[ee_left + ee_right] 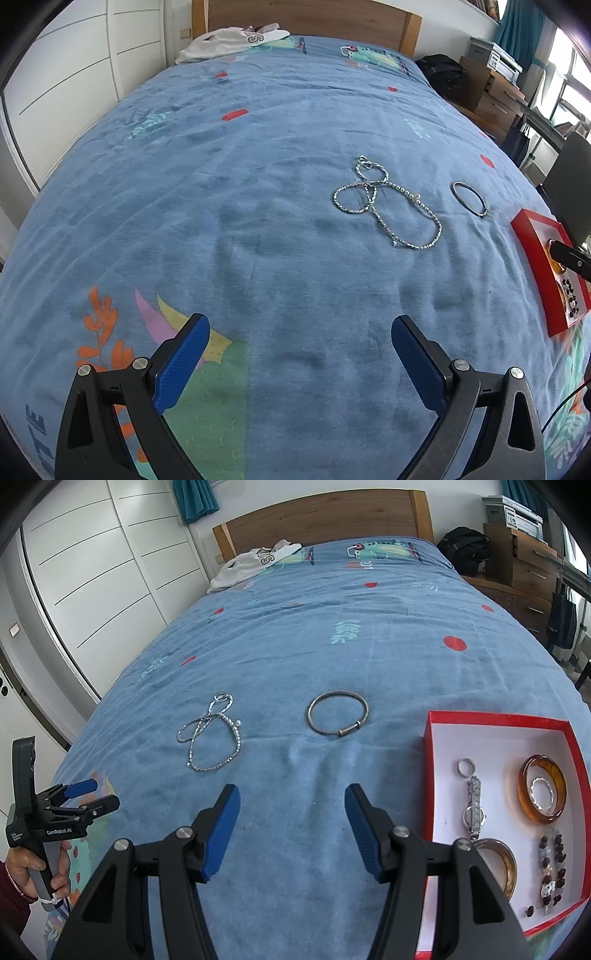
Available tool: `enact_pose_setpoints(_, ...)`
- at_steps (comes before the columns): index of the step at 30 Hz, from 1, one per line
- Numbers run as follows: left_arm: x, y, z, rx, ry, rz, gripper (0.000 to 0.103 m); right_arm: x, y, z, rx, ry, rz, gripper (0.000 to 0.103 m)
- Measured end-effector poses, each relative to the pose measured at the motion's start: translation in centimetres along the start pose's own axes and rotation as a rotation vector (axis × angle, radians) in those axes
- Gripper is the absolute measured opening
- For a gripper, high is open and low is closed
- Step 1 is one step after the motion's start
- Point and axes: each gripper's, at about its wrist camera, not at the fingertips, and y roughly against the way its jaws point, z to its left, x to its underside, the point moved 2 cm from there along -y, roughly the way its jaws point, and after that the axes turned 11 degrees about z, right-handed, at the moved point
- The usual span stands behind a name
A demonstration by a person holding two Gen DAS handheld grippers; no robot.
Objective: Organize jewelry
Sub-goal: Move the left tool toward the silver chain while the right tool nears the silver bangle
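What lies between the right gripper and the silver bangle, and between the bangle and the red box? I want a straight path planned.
Nothing visible. Only bare blue bedspread separates the open right gripper from the silver bangle, and the bangle from the red box. The tangled chains lie off to the left.

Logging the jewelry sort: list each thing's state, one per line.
Left tongs: open, empty.
Right tongs: open, empty.
Chain necklaces: tangled together on blanket.
Silver bangle: flat on blanket, outside box.
Red box: open, holding watch, amber bangle.
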Motion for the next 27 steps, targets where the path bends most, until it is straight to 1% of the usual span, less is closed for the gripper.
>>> enact_pose_setpoints(20,-0.6,-0.4,-0.6,0.005,-0.012,0.001,0.097,-0.1,-1.1,-0.4,-0.021,-0.002,0.006,0.058)
enact_pose_setpoints(27,-1.3,-0.9,-1.2,0.014,-0.024,0.0,0.097,-0.7,-1.4,-0.5,-0.024,-0.005,-0.004,0.058)
